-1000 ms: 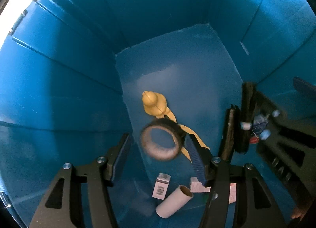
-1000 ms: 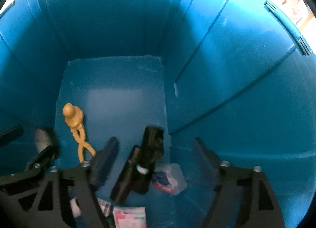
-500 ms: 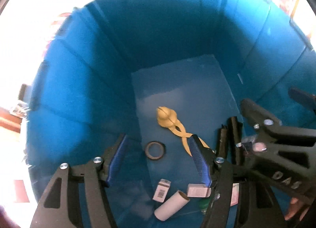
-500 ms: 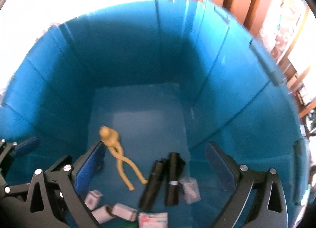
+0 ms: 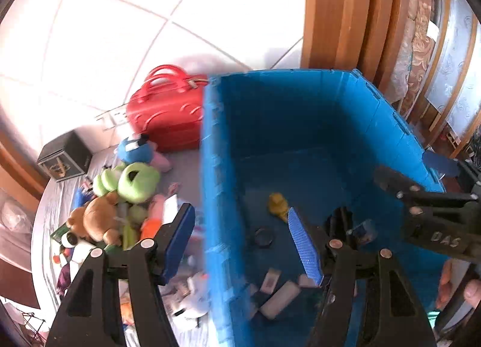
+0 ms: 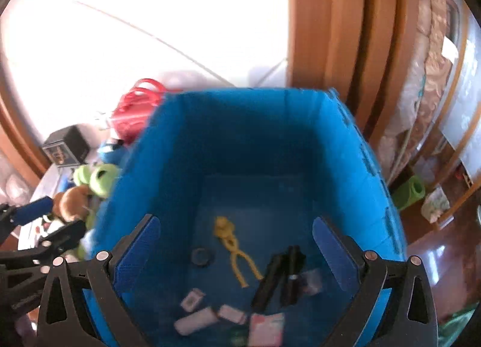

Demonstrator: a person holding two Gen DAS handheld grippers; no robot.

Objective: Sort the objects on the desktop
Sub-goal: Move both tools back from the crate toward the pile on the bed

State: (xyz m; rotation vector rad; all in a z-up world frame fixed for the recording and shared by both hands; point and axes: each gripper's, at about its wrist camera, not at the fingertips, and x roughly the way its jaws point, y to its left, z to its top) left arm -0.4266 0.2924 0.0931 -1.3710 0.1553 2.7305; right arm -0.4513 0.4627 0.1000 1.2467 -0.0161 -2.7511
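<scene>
Both grippers — left gripper (image 5: 240,235), right gripper (image 6: 234,245) — fingers apart, empty, above blue bin (image 5: 210,196). Tape roll (image 5: 264,237) on bin floor, lower centre. Next — toy pile (image 5: 120,196) at left needs picking.

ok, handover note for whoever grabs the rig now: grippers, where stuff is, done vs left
Left gripper: open, holding nothing, above the near-left wall of the blue bin.
Right gripper: open, holding nothing, above the bin.
Done: in the bin lie the tape roll, yellow tongs, two black tools, a cardboard tube and small boxes.
Left: the pile on the table left of the bin, including the brown bear, green plush and blue plush.
</scene>
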